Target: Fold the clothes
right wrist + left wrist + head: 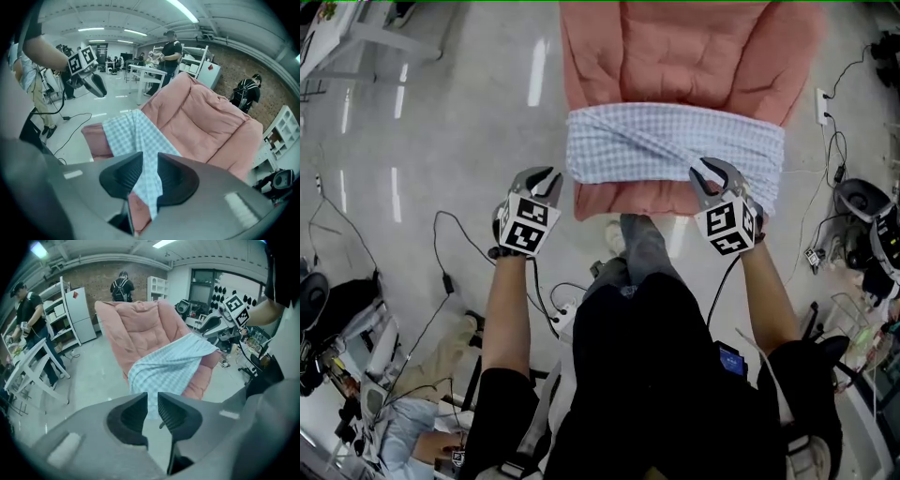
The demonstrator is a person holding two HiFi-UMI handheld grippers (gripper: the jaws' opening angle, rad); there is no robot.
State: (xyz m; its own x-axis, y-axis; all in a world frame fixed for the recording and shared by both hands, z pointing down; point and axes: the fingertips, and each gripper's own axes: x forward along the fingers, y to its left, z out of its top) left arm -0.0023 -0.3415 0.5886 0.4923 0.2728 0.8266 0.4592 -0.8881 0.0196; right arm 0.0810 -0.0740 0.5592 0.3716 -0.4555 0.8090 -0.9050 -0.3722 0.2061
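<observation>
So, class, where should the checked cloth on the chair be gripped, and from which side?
Probably at its two short ends, coming in from the left and right: the cloth lies as a wide band across the chair, and its ends reach the chair's sides, free to pinch.

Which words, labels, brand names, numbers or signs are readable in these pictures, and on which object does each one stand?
No text can be read in any view.
Left marker cube and right marker cube: black-and-white square patterns only, no letters or digits.
Red sticker on the white fridge: too small to read.
</observation>
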